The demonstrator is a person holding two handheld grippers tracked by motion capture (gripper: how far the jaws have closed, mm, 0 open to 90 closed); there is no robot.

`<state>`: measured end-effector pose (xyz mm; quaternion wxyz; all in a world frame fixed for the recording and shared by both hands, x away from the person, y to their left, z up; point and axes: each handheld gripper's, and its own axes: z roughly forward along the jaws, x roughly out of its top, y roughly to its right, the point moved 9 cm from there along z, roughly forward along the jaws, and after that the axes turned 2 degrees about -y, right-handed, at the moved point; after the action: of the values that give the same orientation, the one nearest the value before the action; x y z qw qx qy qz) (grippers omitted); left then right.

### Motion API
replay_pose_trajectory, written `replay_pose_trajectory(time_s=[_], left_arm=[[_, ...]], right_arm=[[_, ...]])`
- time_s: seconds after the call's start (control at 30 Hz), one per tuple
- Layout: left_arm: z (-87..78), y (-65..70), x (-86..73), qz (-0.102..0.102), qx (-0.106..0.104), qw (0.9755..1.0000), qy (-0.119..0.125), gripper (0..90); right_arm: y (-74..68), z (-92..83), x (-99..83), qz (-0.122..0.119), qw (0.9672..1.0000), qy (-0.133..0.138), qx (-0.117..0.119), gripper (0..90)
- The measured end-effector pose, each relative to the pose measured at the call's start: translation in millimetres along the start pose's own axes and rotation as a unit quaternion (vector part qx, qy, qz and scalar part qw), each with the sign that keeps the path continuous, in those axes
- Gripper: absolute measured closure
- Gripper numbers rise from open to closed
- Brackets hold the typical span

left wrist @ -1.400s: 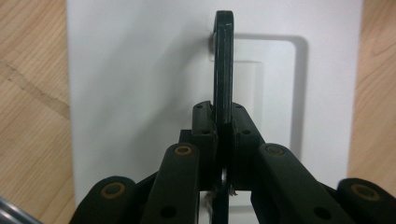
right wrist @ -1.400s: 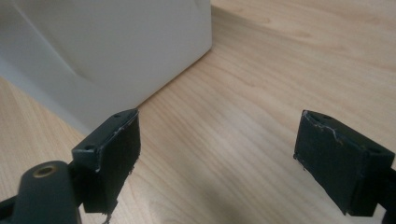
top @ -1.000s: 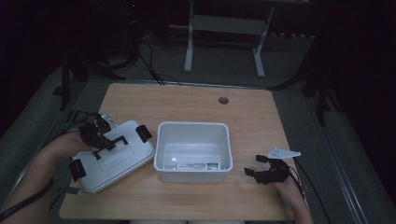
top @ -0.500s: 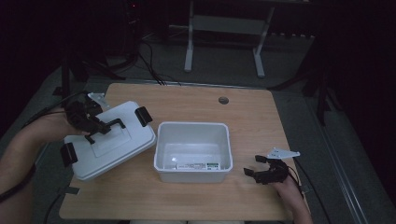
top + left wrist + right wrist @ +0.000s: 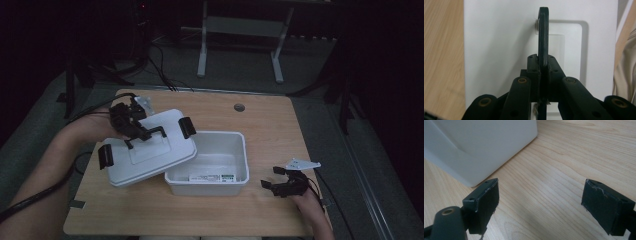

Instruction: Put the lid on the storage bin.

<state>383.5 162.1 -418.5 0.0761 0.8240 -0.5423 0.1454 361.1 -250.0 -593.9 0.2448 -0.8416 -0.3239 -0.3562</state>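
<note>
Lifted lid (image 5: 150, 150) overlaps box (image 5: 210, 165); left gripper (image 5: 543, 67) clamps handle (image 5: 543, 32).

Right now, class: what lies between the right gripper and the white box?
Only bare wooden table. In the right gripper view, the open right gripper faces the white box across empty wood; the high view agrees.

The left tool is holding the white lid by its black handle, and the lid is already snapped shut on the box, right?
Not quite. The left tool does hold the white lid by its black handle, but the high view shows the lid lifted and tilted beside the box, which is open.
</note>
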Motion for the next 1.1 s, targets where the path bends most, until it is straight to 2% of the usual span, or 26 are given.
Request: replay_pose_trajectory(time_s=[0.03,0.2,0.4,0.5,0.67,0.9,1.1], left_arm=[[2.8,2.2,9.0,0.010,-0.002,0.9999,0.001,83.7],[10.8,10.2,36.3,0.037,-0.012,0.9993,-0.001,83.7],[20.7,23.3,74.6,0.070,-0.022,0.9973,-0.002,83.6],[26.1,31.8,91.1,0.094,-0.029,0.9951,-0.006,83.7],[37.3,42.8,117.1,0.121,-0.037,0.9918,-0.014,83.7],[53.8,55.9,138.6,0.146,-0.050,0.9878,-0.025,83.6],[64.3,60.0,142.2,0.151,-0.060,0.9863,-0.031,83.6]], right_arm=[[0.0,0.1,0.0,-0.001,1.0000,0.000,0.000,14.1],[-0.3,1.0,-1.0,-0.005,1.0000,-0.005,0.000,14.2],[-1.3,0.6,-0.6,-0.004,1.0000,-0.004,0.003,14.1],[-0.9,0.0,-0.5,-0.003,1.0000,-0.002,0.005,14.1],[-0.8,-1.1,-0.4,-0.002,1.0000,0.001,0.006,14.1],[-0.6,-0.2,-0.8,-0.002,0.9999,0.001,0.010,14.2],[-1.6,1.1,-2.4,-0.003,0.9999,-0.002,0.013,14.1]])
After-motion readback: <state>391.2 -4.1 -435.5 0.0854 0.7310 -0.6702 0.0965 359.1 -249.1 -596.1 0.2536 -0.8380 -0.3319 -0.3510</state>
